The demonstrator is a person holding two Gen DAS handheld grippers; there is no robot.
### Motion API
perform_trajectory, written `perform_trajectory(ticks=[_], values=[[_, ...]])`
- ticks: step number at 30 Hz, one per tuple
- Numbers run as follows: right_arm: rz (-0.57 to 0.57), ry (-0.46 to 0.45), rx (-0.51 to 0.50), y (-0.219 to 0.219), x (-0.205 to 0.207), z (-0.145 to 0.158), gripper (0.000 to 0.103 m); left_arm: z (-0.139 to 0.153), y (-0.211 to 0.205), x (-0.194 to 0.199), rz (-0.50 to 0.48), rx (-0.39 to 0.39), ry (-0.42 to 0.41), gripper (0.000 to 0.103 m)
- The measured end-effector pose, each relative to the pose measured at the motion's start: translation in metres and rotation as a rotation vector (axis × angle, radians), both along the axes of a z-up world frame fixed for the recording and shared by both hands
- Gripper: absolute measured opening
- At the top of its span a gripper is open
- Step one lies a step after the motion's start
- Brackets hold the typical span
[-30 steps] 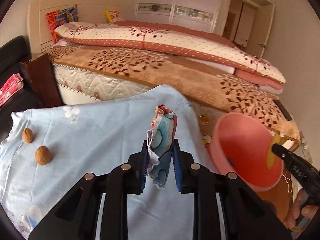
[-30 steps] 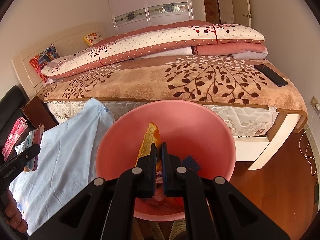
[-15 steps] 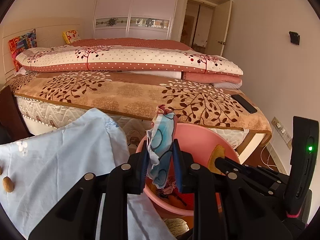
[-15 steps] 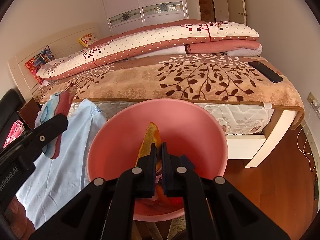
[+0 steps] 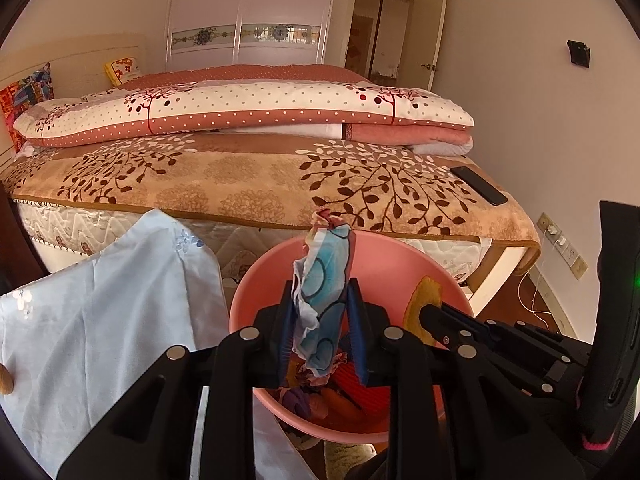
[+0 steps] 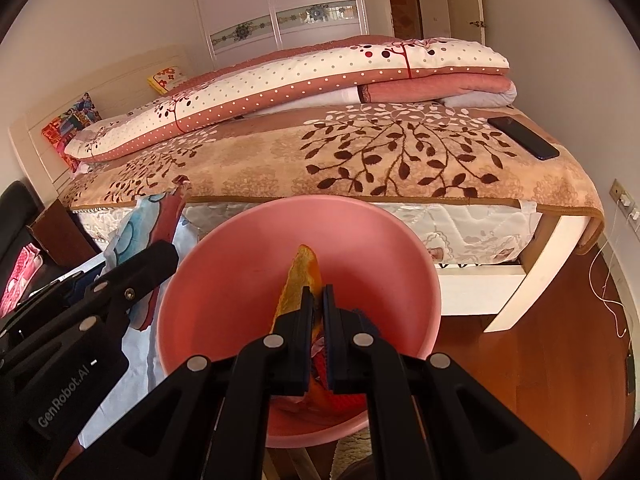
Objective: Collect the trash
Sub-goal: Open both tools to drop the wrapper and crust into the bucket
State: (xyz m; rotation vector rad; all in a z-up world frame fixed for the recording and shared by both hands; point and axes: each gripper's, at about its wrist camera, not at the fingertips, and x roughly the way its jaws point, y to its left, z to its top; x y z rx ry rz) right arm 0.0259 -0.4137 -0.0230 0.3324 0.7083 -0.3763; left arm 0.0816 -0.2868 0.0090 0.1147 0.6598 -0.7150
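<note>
Both grippers over pink bin [image 5: 248, 292]: left gripper [image 5: 320, 320] pinching wrapper [image 5: 322, 300], right gripper [image 6: 318, 316] pinching peel [image 6: 298, 280].

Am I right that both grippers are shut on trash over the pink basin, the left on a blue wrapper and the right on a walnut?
Not quite. The right gripper holds an orange peel, not a walnut, as the right wrist view shows. The rest stands: the left gripper is shut on the blue wrapper, and both are over the pink basin.
</note>
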Motion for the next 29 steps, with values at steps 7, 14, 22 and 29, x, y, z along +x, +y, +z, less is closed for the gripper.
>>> perform_trajectory(ticks=[7,14,22,29], values=[[0.005,-0.004,0.007,-0.0007,0.0003,0.0004,0.02,0.0,0.0021,0.004,-0.001,-0.006,0.025,0.04],[-0.001,-0.006,-0.01,0.0011,0.0,0.0028,0.022,0.0032,0.0013,-0.0015,0.013,0.013,-0.019,0.04],[-0.006,-0.004,-0.009,0.0002,-0.001,0.0025,0.022,0.0032,0.0017,-0.0031,0.019,0.03,-0.045,0.04],[-0.012,-0.006,-0.01,-0.0003,-0.0019,0.0035,0.026,0.0006,0.0045,0.0009,0.028,0.034,-0.022,0.04]])
